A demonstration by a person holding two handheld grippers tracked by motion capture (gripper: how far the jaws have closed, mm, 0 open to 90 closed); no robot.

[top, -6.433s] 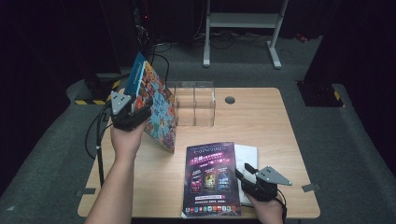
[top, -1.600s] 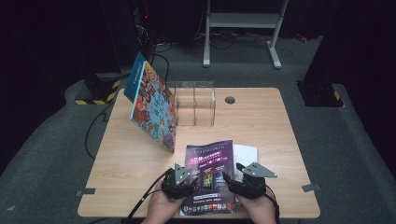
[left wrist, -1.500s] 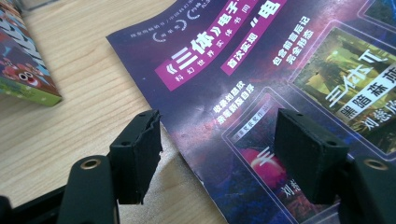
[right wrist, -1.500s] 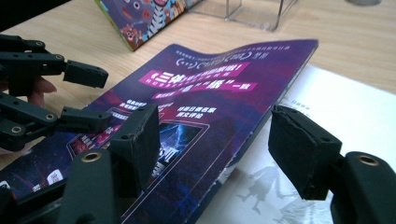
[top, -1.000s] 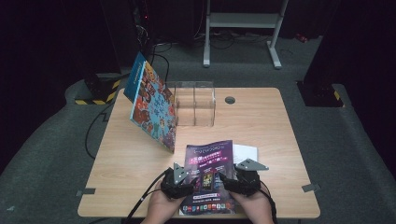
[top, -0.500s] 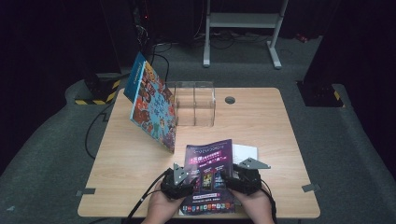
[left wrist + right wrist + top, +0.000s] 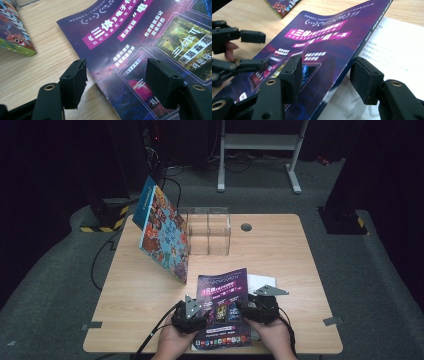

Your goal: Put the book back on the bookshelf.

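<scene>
A purple magazine (image 7: 222,302) with Chinese print lies at the table's near edge, over a white printed sheet (image 7: 397,47). My left gripper (image 7: 116,72) stands open at the magazine's left edge, one jaw over bare wood and the other over the cover. My right gripper (image 7: 325,66) straddles the magazine's raised right edge. Its jaws have just been closing, with that edge between them, but a gap still shows at both pads. In the high view the left gripper (image 7: 204,314) and right gripper (image 7: 245,309) flank the magazine, a hand on each.
A colourful picture book (image 7: 162,235) leans tilted against a clear plastic box (image 7: 207,230) at the table's back left. A round cable hole (image 7: 245,226) sits behind the box. The wooden table (image 7: 285,255) is bare on the right. Cables trail off the front edge.
The left hand has let go of the colourful book, which now leans on the box, and come down to the magazine's left edge. Over the last second both hands have hardly moved.
</scene>
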